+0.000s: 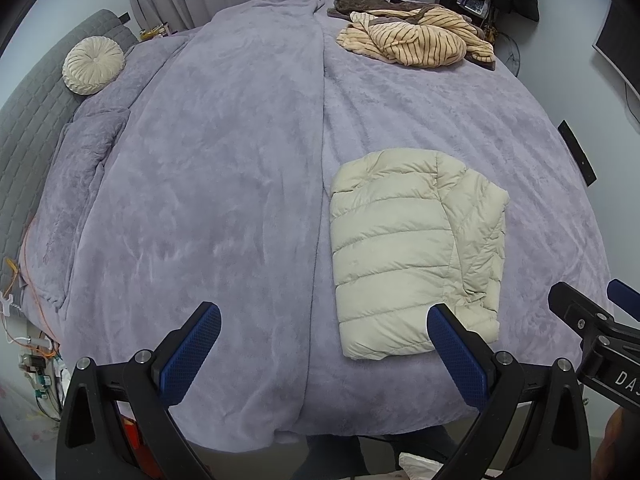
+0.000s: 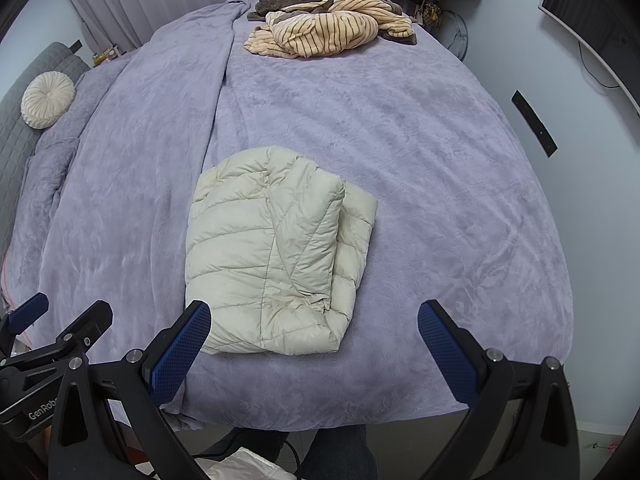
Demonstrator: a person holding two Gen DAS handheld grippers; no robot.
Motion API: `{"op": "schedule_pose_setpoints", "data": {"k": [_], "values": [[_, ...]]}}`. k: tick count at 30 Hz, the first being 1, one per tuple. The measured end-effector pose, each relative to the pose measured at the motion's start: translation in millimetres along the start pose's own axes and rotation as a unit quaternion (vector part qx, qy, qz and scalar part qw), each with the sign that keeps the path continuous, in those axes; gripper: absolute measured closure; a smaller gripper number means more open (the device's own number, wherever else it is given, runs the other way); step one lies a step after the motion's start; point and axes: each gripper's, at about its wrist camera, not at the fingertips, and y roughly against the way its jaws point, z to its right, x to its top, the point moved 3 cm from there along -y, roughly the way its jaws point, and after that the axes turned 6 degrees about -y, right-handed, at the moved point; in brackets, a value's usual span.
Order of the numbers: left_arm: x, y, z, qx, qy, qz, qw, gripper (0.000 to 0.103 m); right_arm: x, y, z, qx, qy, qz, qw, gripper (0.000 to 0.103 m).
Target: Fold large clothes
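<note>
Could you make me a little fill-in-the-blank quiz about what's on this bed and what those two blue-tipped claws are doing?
1. The cream puffer jacket lies ____ into a compact bundle on the purple blanket.
2. Both the left gripper and the right gripper are ____ and hold nothing.
3. The crumpled garment at the far end has a ____ pattern.
4. The round cushion is ____ in colour.

Missing words: folded; open; striped; cream

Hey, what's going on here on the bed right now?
A person holds two grippers over a bed with a purple blanket. The cream puffer jacket lies folded into a compact bundle near the bed's near edge. Both the left gripper and the right gripper are open, hold nothing, and hang just short of the jacket. A crumpled striped garment waits unfolded at the far end.
</note>
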Motion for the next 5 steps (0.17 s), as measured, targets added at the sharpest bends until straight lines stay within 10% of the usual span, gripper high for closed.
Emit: {"op": "schedule_pose_setpoints", "data": {"k": [5], "values": [[0.9,-1.9,-0.7,0.002,0.004,-0.006,1.0000,0.000,0.6,0.3,0.2,0.000,0.000,0.000,1.000,0.000]]}}
